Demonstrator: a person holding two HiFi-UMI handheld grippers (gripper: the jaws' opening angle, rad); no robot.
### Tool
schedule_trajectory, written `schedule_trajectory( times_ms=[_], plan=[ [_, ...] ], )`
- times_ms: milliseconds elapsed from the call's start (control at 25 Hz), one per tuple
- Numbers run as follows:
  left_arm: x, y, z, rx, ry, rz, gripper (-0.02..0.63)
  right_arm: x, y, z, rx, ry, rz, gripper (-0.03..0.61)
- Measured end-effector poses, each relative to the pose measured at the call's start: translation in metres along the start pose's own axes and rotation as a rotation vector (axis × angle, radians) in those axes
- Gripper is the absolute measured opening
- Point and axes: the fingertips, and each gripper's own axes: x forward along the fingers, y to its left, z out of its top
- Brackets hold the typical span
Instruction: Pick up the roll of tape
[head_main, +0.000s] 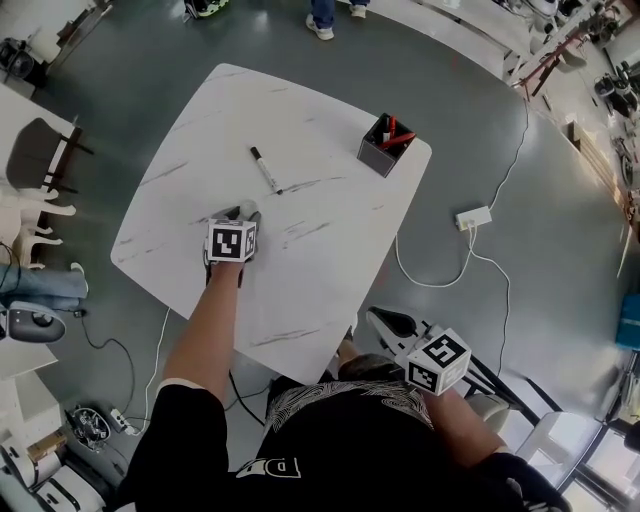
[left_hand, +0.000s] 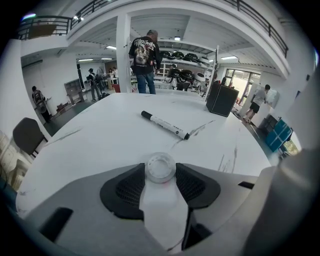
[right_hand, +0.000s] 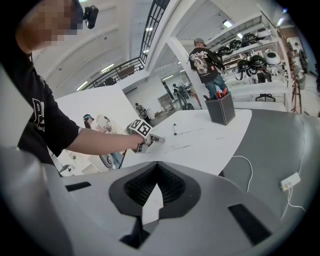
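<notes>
On the desk (head_main: 330, 270), we note the left gripper (left_hand: 160, 176) with jaws wide astride the roll of tape (left_hand: 160, 166); closing should follow.

A white table (head_main: 330, 130) with rounded corners and thin dark streaks like marble stood on a grey floor. Three things lay directly on it. A marker (head_main: 265, 169) with a white barrel and a black cap lay flat near the middle. A dark square pen holder (head_main: 378, 152) stood upright close to the far right corner, well apart from the marker. A small pale roll of tape (left_hand: 160, 167) lay flat, hole upward, on the near side of the marker.
</notes>
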Motion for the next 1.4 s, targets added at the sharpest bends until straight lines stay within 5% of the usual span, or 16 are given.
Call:
schedule_trajectory(
  times_ms=[600, 1400],
  plan=[
    [-0.062, -0.024, 0.008, 0.015, -0.066, -0.075, 0.202, 0.002, 0.041, 0.006, -0.052, -0.035, 0.008, 0.003],
    [-0.201, -0.046, -0.039, 0.105, -0.188, -0.198, 0.201, 0.015, 0.148, -0.011, -0.168, -0.088, 0.015, 0.003]
  ],
)
